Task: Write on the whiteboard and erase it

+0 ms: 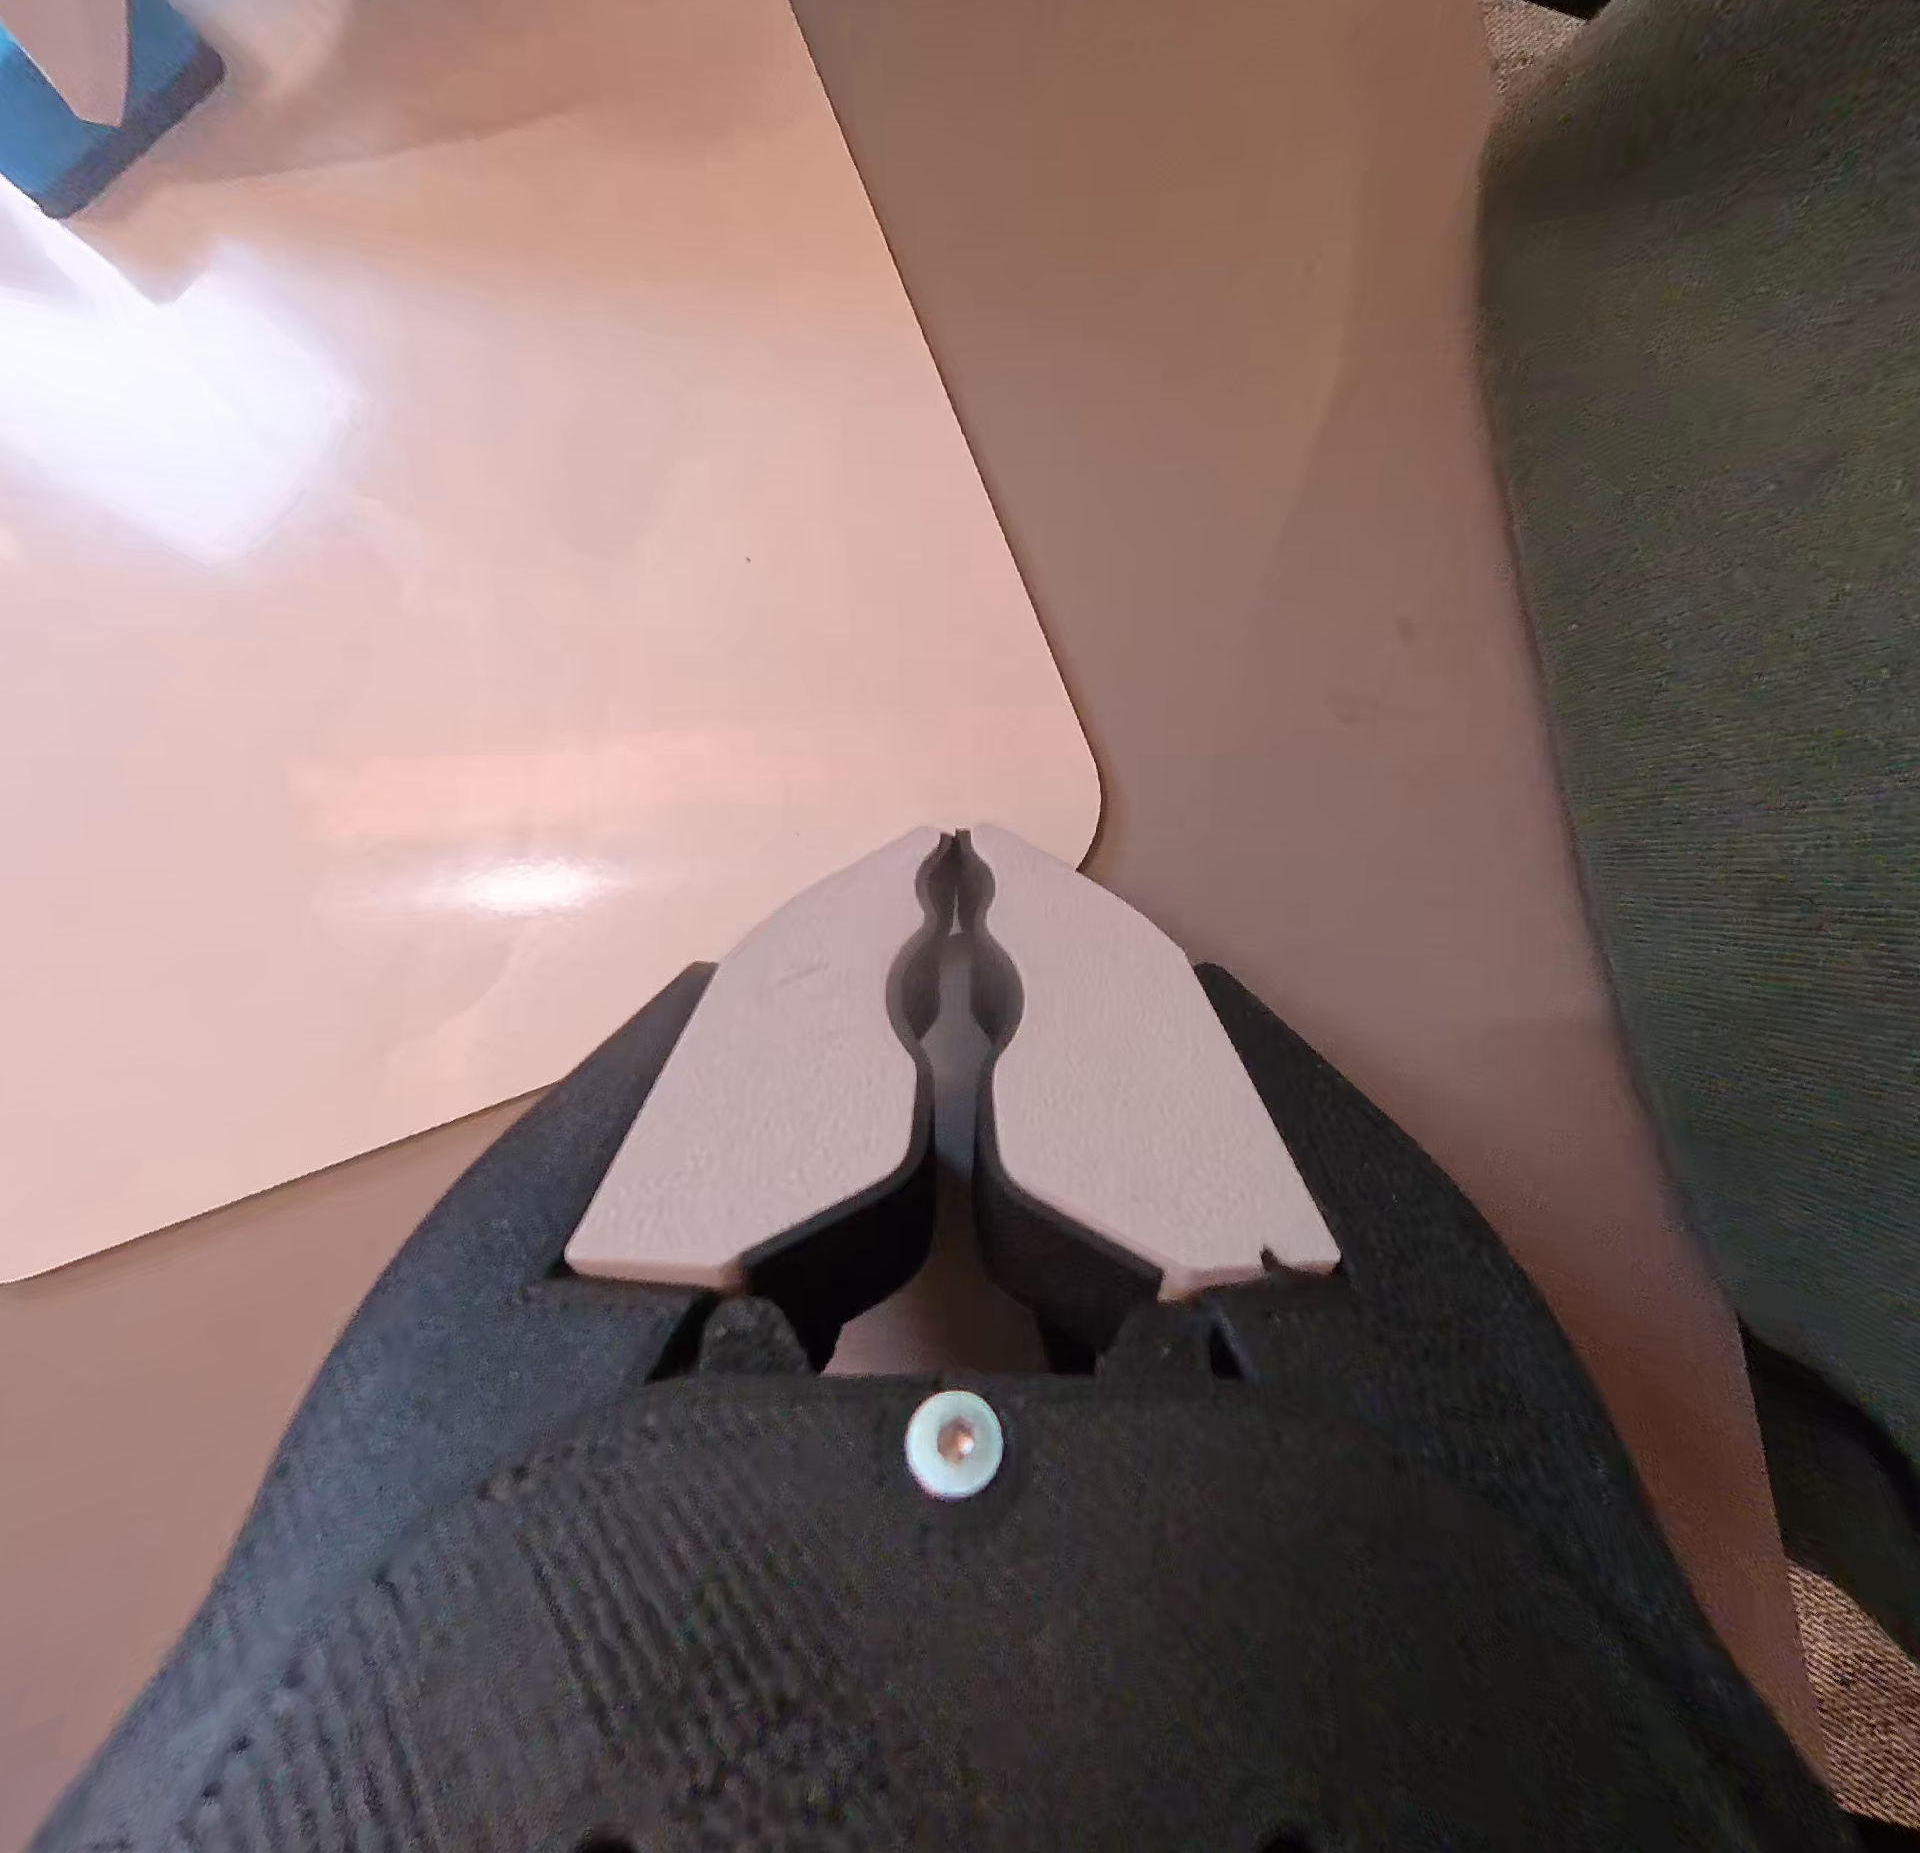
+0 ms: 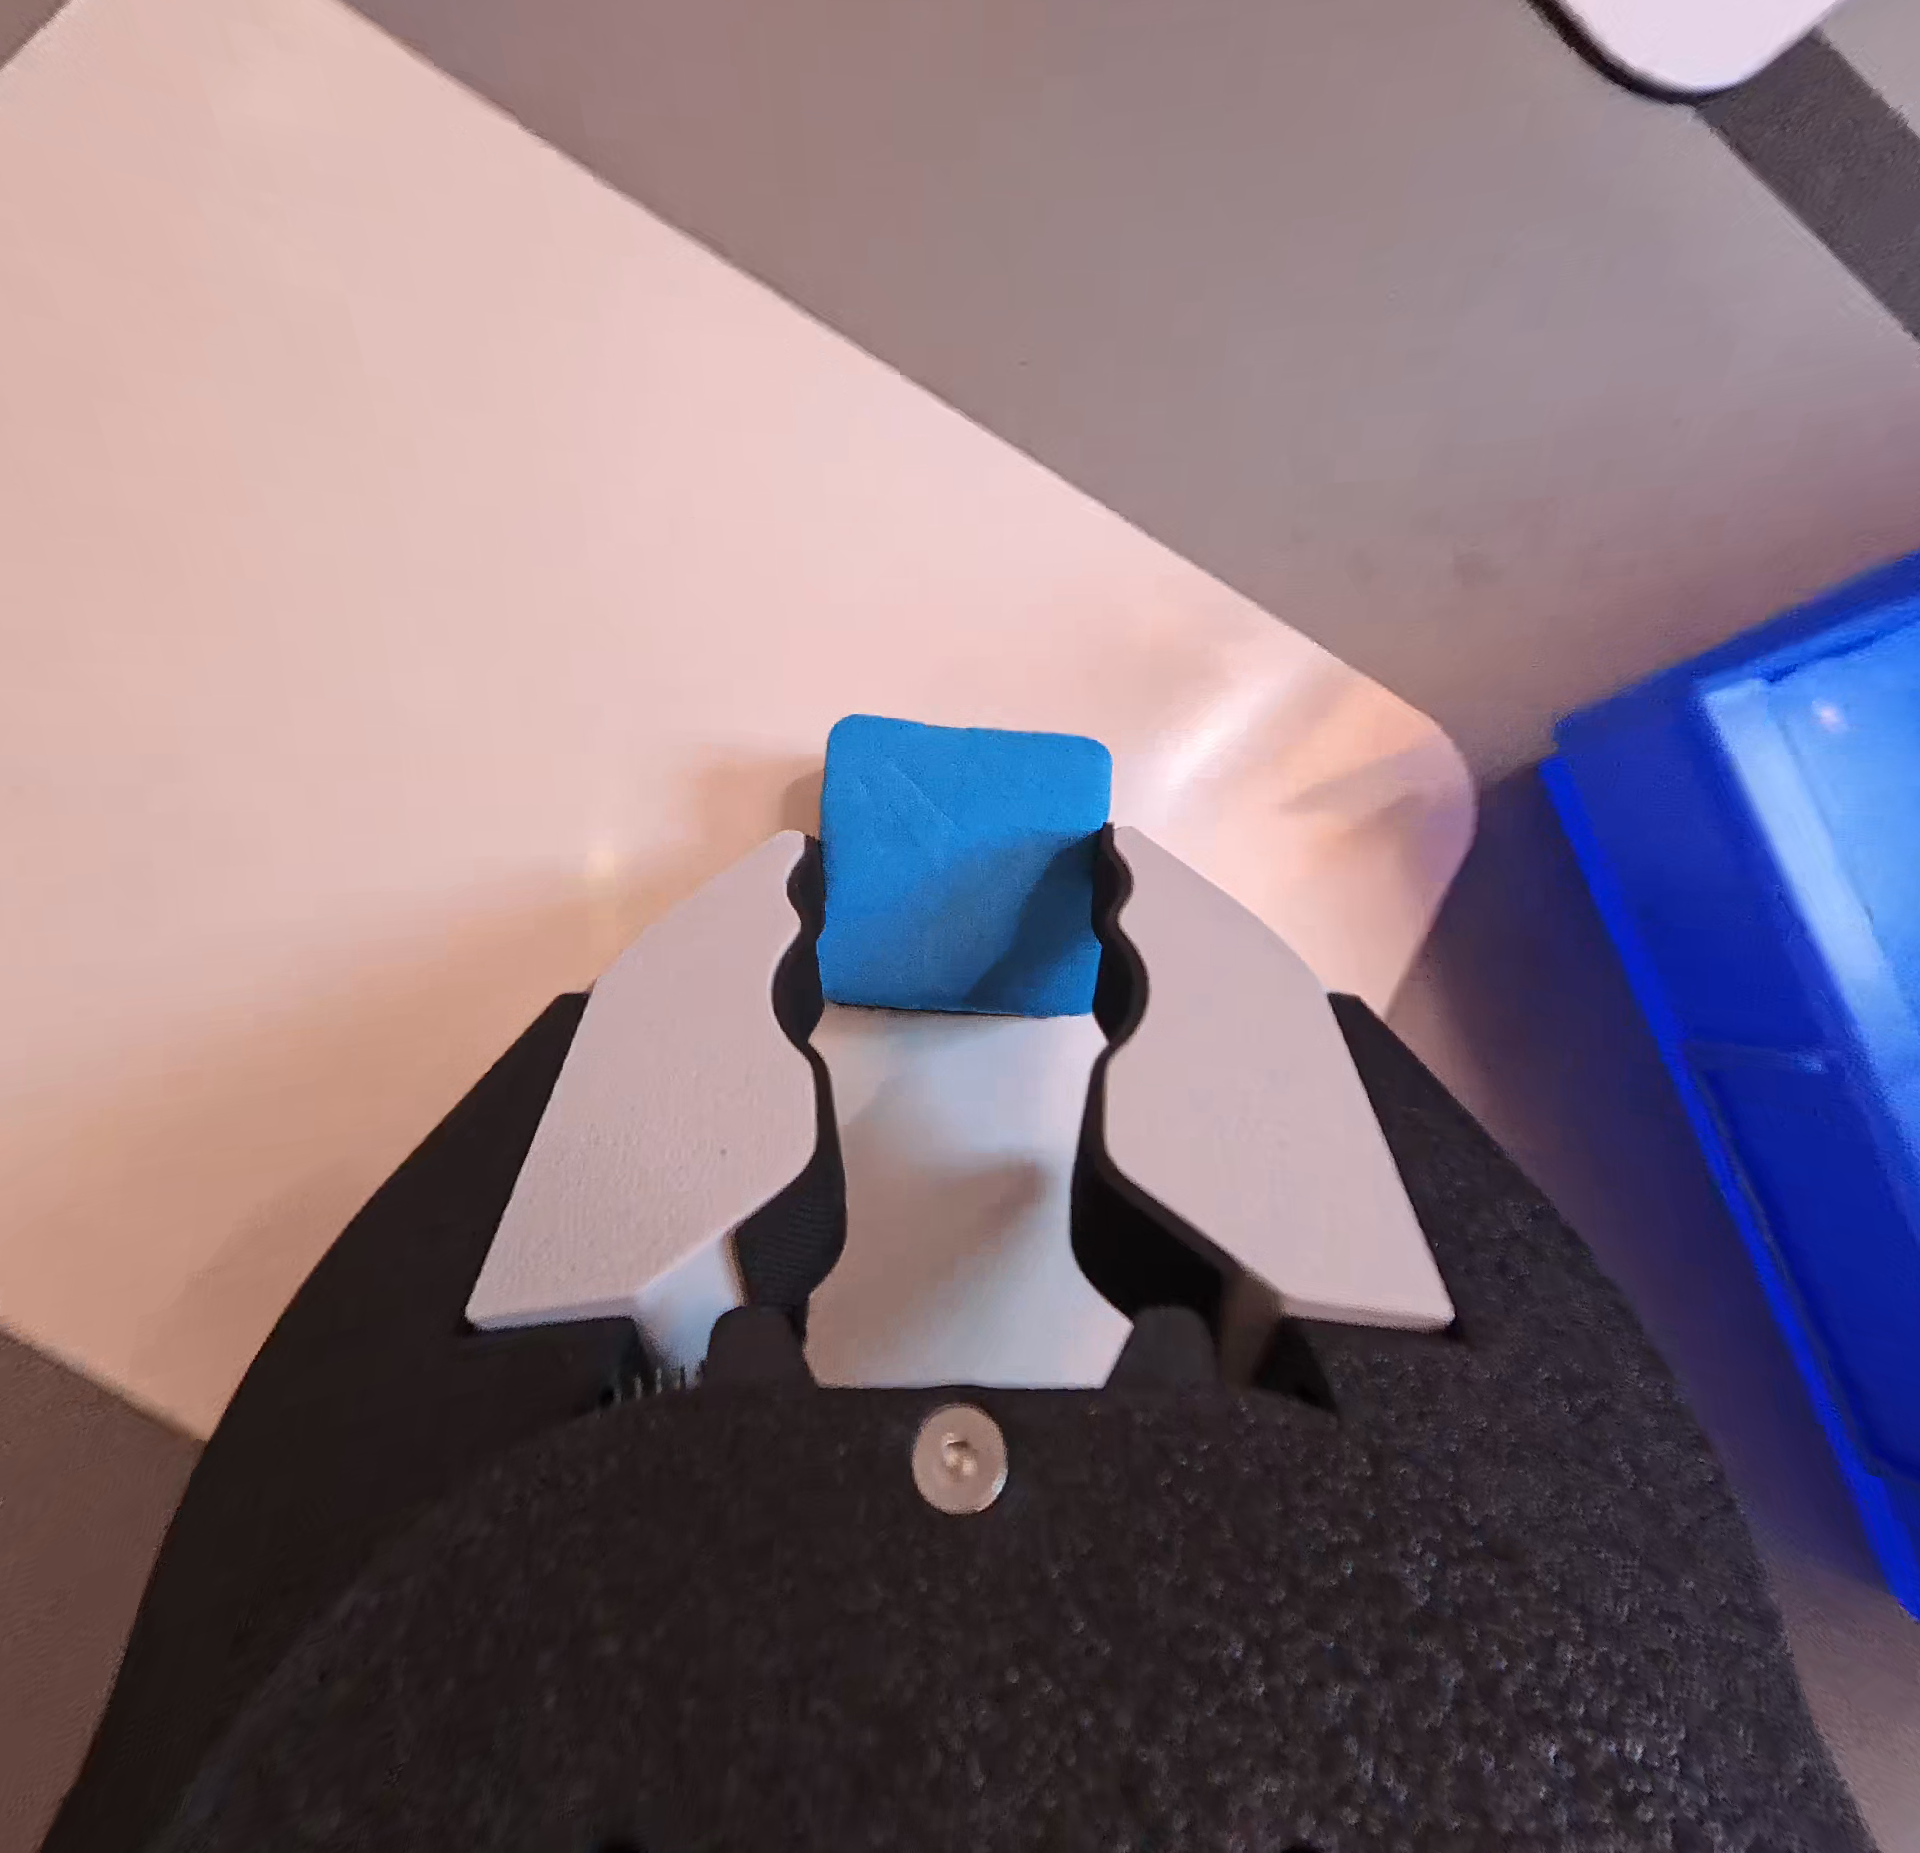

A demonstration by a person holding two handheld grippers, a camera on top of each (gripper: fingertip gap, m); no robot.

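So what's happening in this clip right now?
The right tool is clamped on a blue eraser held over the whiteboard, whose visible surface shows no marks. The left tool is shut and empty, near the board's corner. A blue bin sits to the right.

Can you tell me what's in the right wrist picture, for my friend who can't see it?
The right gripper is squeezing a blue foam eraser between its two pale fingers, just over a blank whiteboard lying on a grey table. A bright blue bin sits off to the right.
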